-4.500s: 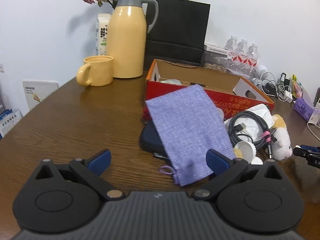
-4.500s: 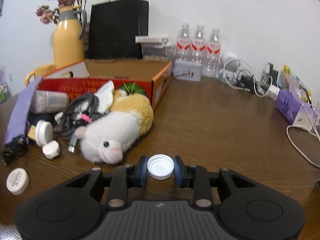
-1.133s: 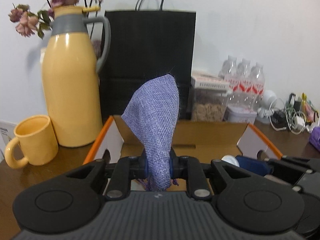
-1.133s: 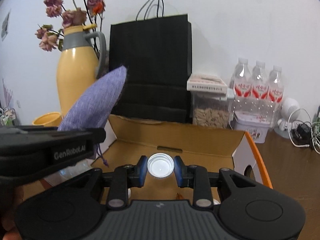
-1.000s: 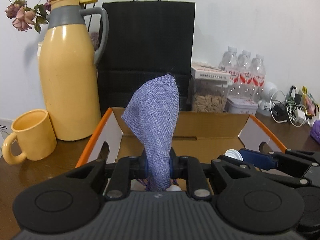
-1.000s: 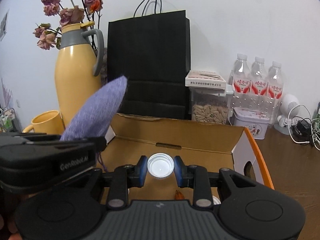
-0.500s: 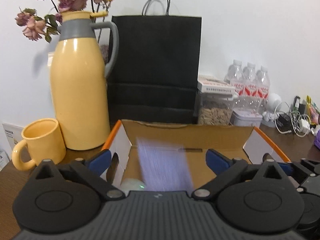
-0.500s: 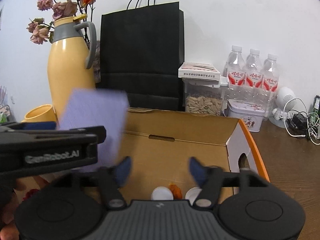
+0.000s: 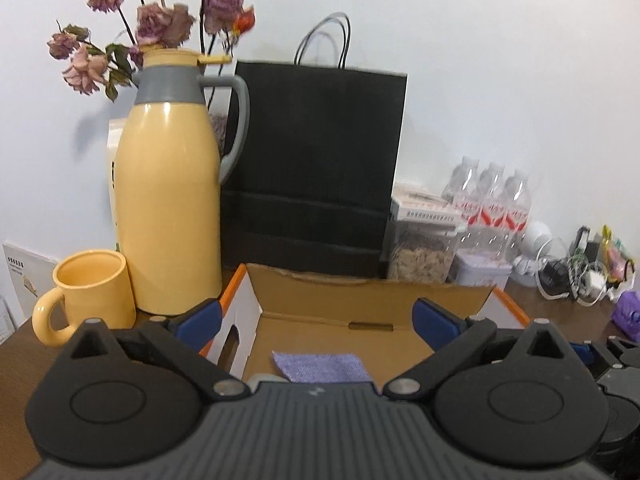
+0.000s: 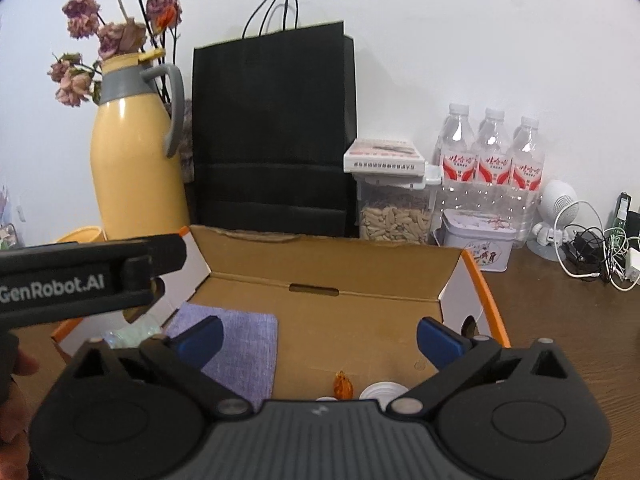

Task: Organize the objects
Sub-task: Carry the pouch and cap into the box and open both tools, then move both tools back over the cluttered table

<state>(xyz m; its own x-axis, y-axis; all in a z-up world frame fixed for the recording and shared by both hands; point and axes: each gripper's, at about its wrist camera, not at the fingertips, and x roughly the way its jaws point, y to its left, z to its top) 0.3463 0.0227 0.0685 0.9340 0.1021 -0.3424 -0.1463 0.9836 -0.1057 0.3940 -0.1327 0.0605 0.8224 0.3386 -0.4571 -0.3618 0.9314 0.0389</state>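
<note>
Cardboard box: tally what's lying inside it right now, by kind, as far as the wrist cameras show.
Purple woven cloth pouch: 1
White plastic caps: 2 (the second only a sliver at the gripper's edge)
Small orange object: 1
Clear plastic item, partly hidden: 1
Total visible in the brown cardboard box: 5

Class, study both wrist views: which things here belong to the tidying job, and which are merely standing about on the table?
Part of the job:
- open cardboard box with orange edges
- purple woven cloth pouch lying in it
- white plastic bottle cap in it
- left gripper and right gripper, both open and empty

Standing about:
- yellow thermos jug
- yellow mug
- black paper bag
- three water bottles
</note>
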